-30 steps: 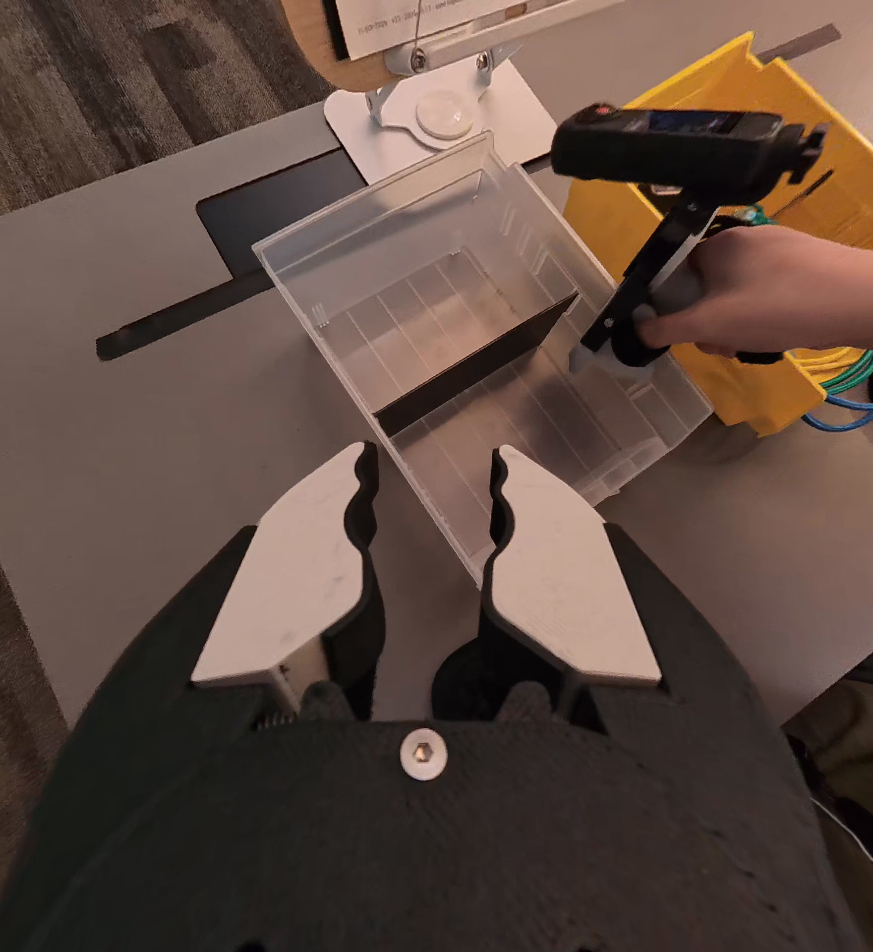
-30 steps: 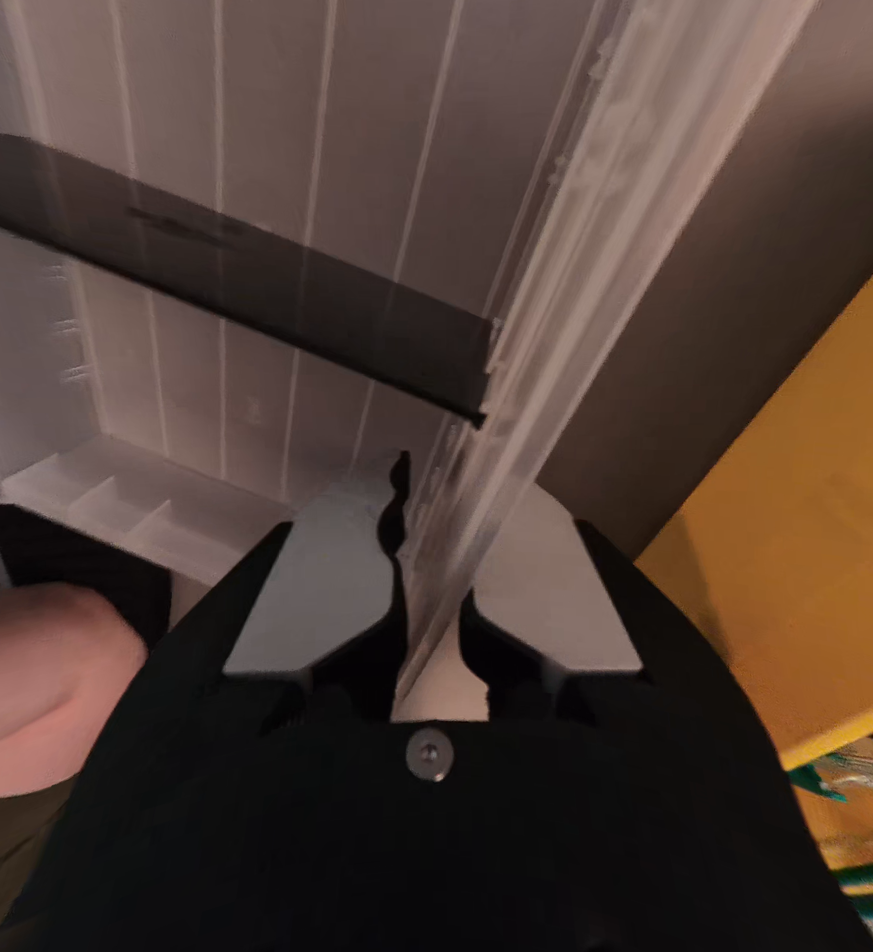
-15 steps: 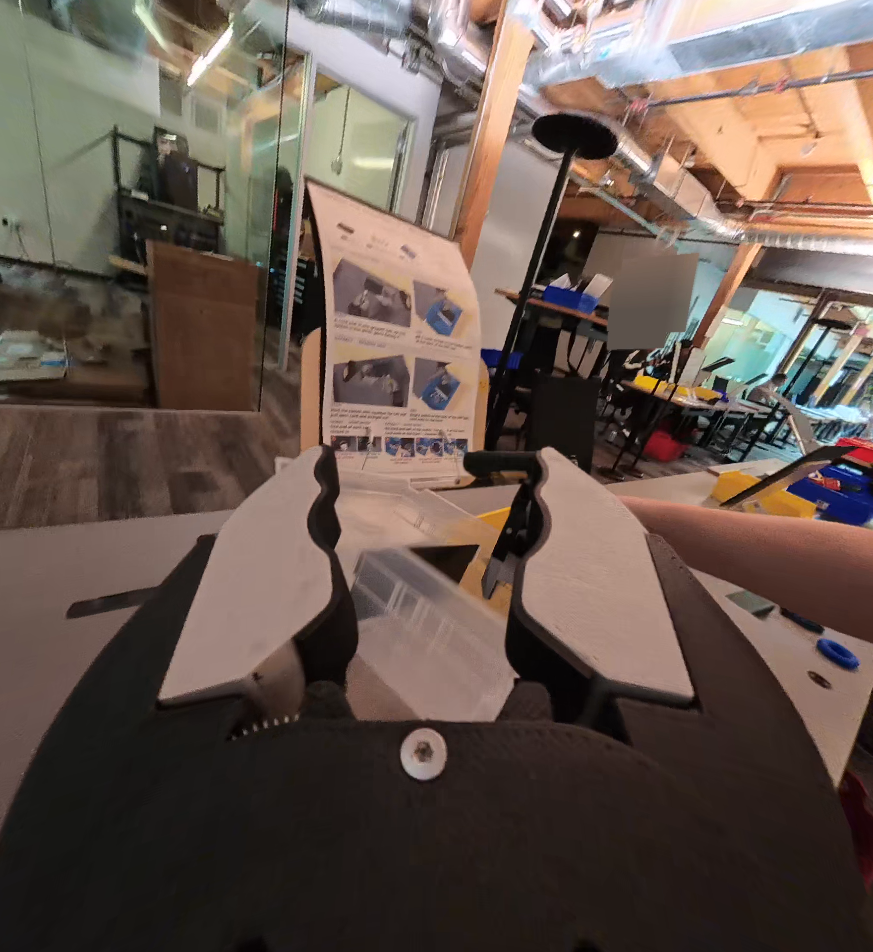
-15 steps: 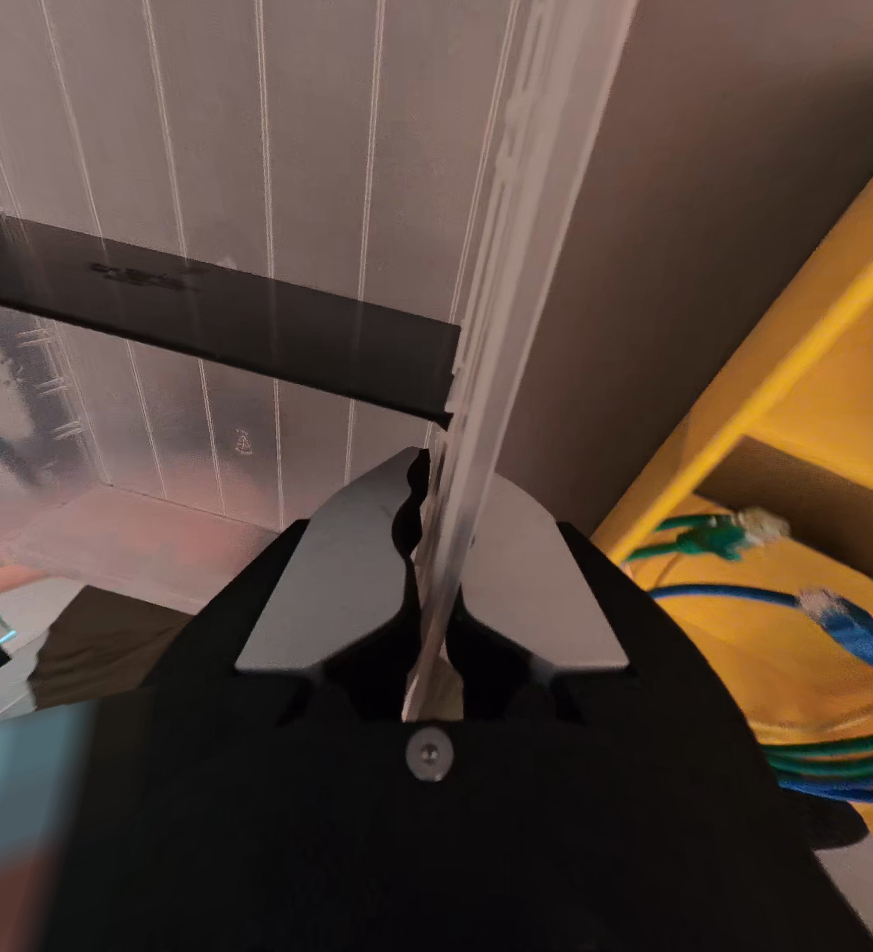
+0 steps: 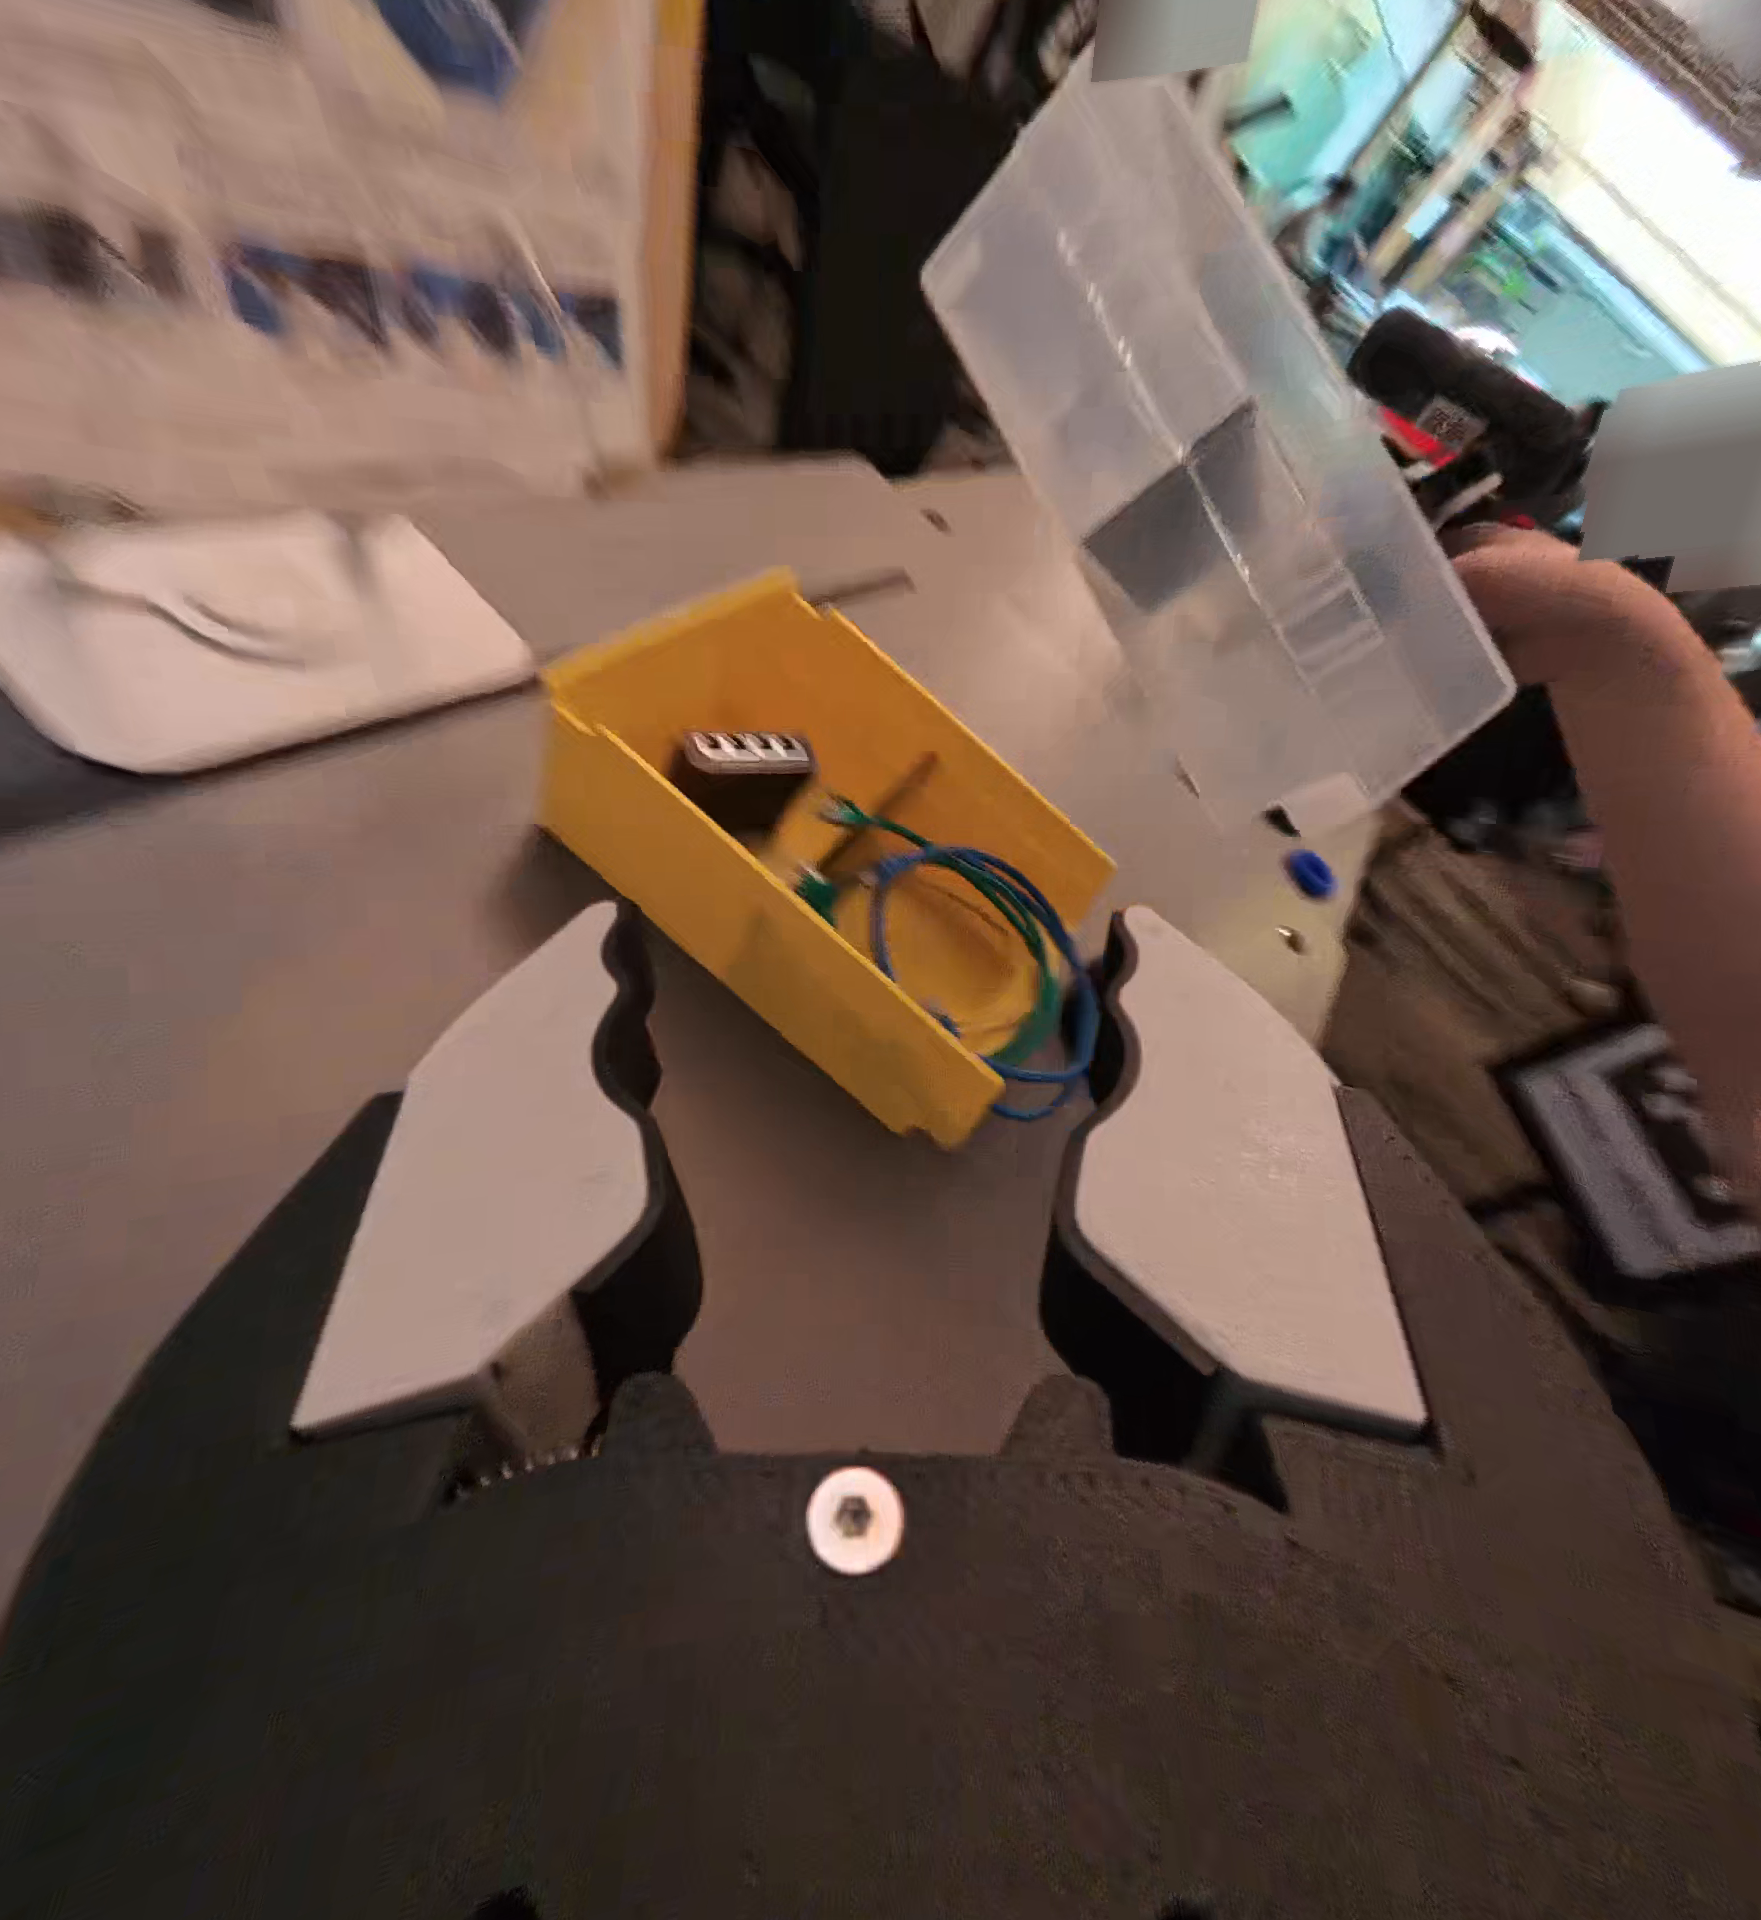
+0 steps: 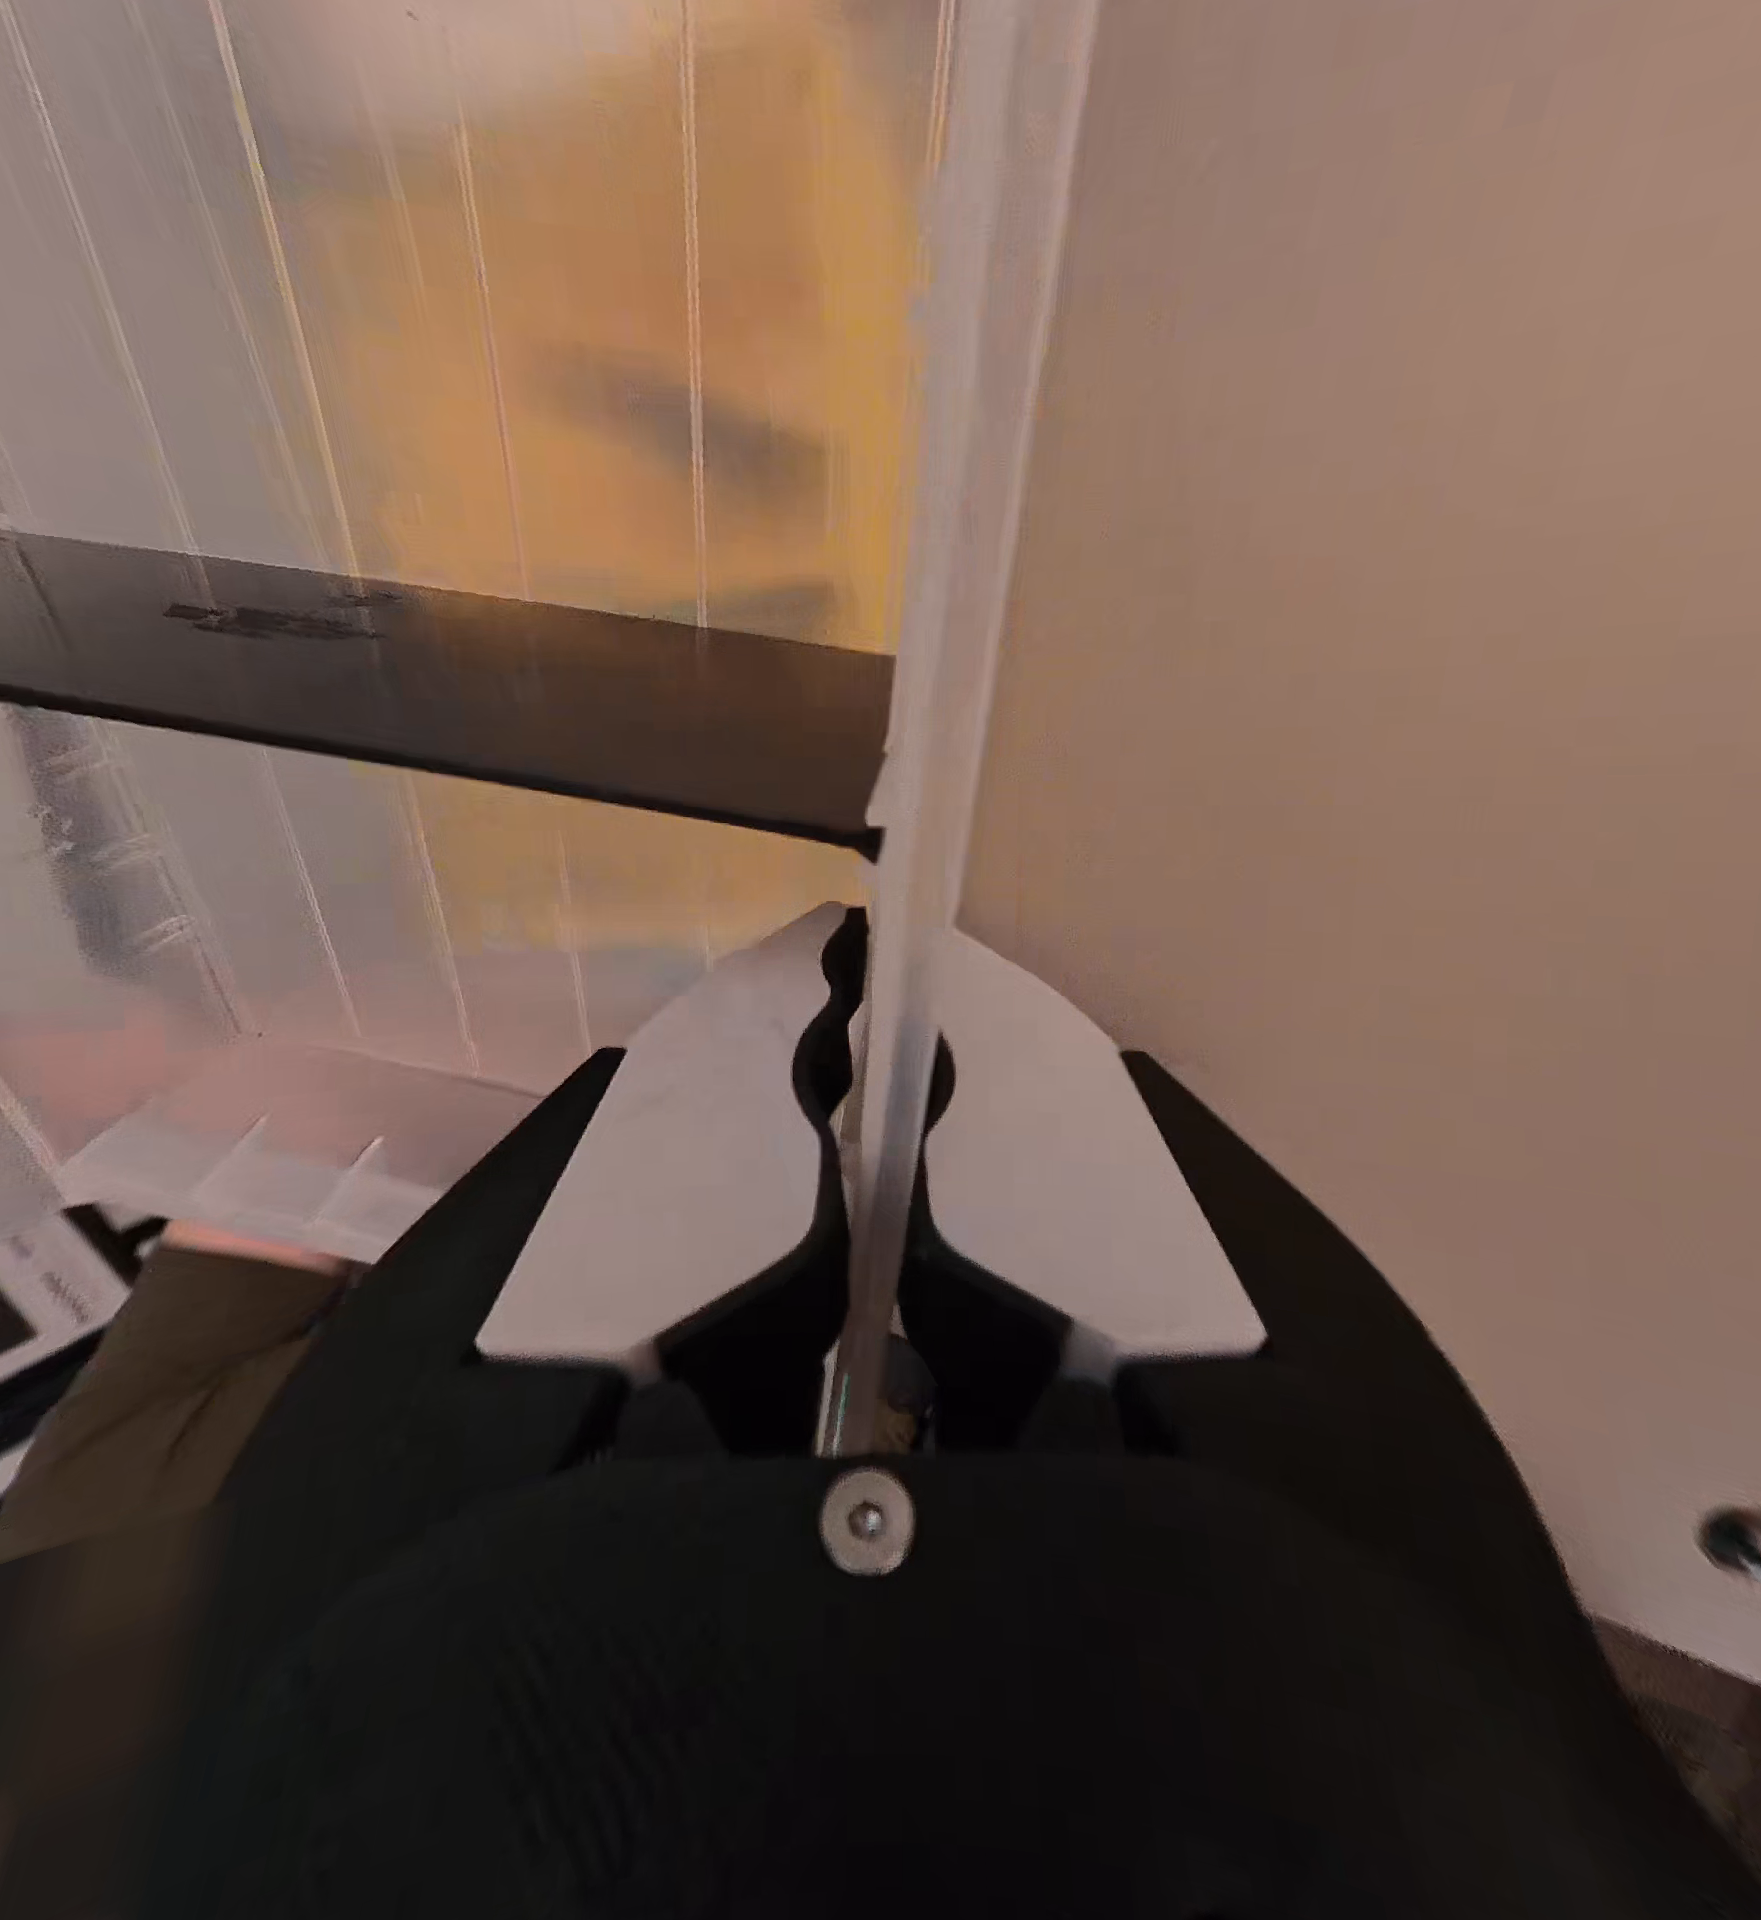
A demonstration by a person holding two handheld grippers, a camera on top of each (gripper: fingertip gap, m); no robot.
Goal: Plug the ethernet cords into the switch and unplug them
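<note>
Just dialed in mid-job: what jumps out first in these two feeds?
The clear plastic bin hangs tilted in the air at upper right, its side wall pinched by the right gripper. Below it on the grey table sits the yellow bin, holding the black switch and coiled blue and green ethernet cords. The left gripper is open and empty in front of it.

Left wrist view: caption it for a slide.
Open left gripper faces a yellow bin holding switch and cords; clear bin held aloft.
</note>
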